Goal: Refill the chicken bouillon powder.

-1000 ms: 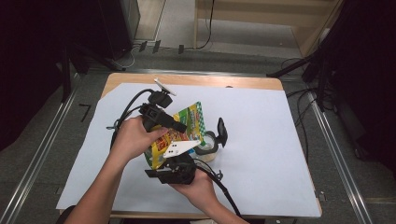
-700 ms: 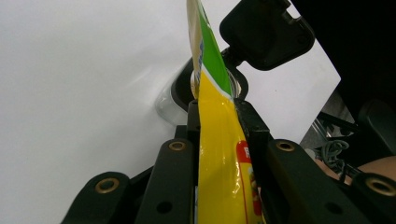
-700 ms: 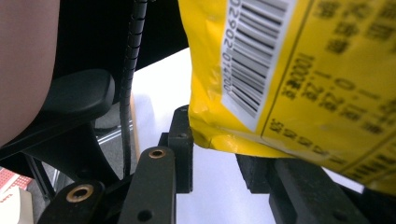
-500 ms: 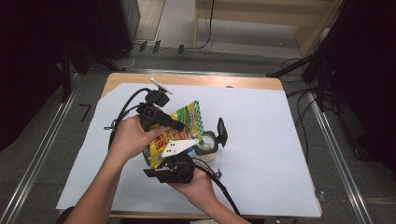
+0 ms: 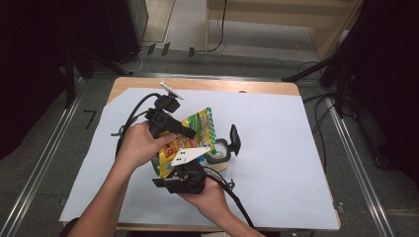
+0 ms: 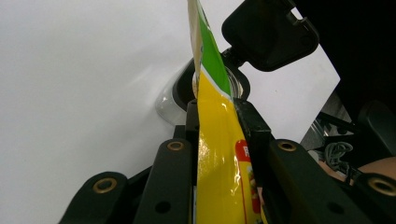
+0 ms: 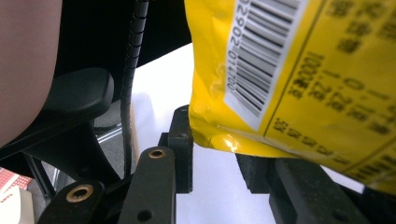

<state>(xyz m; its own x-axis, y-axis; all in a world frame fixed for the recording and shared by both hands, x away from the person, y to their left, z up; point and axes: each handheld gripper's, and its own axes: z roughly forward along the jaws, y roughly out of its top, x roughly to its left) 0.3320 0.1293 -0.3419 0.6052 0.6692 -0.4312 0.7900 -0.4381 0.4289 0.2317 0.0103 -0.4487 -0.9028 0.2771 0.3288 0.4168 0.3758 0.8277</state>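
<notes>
While beside packet (image 5: 190, 140), lidded jar (image 5: 220, 154).

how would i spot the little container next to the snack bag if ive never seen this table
Start at the white sheet covering the table and find the yellow and green bag held between the two hands near its middle. Just right of the bag sits a small clear container, set apart by its black lid flipped up.

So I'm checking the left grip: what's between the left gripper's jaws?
The yellow pouch stands edge-on between the left gripper jaws, which press it on both sides, as the left gripper view shows.
</notes>
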